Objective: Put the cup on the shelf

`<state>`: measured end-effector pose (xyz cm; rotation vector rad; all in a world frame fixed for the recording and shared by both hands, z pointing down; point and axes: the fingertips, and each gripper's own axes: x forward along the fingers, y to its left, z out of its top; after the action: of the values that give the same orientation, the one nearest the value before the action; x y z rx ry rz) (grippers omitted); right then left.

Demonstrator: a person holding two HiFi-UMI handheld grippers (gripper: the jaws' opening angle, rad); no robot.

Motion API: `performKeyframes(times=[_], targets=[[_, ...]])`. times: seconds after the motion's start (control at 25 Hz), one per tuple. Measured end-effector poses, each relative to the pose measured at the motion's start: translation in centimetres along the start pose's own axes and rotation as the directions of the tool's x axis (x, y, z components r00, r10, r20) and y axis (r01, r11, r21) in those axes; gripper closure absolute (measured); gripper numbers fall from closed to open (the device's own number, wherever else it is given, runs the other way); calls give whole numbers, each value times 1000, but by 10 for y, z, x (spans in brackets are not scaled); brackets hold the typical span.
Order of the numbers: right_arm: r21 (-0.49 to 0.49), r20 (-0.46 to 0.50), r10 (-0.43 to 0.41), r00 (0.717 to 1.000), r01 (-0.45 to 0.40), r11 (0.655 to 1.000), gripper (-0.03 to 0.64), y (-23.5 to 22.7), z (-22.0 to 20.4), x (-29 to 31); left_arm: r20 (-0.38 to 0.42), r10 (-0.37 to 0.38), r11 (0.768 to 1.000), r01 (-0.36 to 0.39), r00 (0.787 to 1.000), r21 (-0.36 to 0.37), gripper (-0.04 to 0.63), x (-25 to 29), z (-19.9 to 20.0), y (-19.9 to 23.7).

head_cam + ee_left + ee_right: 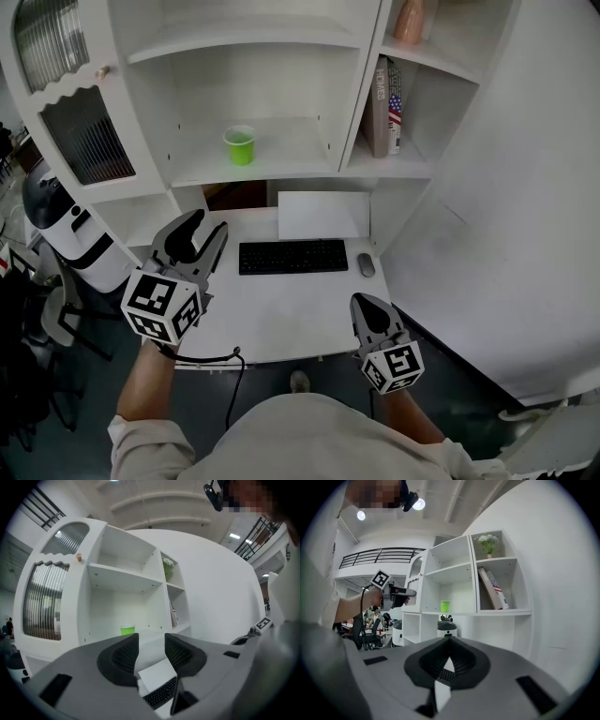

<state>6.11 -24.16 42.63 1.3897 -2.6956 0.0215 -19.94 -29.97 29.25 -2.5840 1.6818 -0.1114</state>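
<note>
Matt black plastic on keyboard [292, 256]. Behind keyboard: smooth white painted finish, low sheen, on shelf unit [281, 167]; smooth translucent green plastic on cup [240, 145]; ribbed glass in cabinet door [89, 136]. Just behind keyboard: plain matt white sheet [323, 215], paper-like. To either side of keyboard: matt grey plastic on left gripper [209, 223] and right gripper [366, 302], finely ridged black pads [124, 656].

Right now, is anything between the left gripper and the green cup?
Nothing visible. The green cup stands alone on the shelf, and the left gripper, open and empty, faces it with only open air between.
</note>
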Motion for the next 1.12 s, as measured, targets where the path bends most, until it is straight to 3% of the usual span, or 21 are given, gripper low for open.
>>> performKeyframes(times=[0.24,0.72,1.12], targets=[[-10,8,14,1000,-14,1000,614,10,5,2,2,19,999,-19,1000,-31,434,-21,-23,0],[-21,16,31,999,-31,999,614,16,12,0,2,44,997,-44,999,-58,552,-61,-70,-15],[-38,29,62,998,-60,997,614,25,16,0,-30,62,992,-65,998,-110,586,-80,-105,-26]])
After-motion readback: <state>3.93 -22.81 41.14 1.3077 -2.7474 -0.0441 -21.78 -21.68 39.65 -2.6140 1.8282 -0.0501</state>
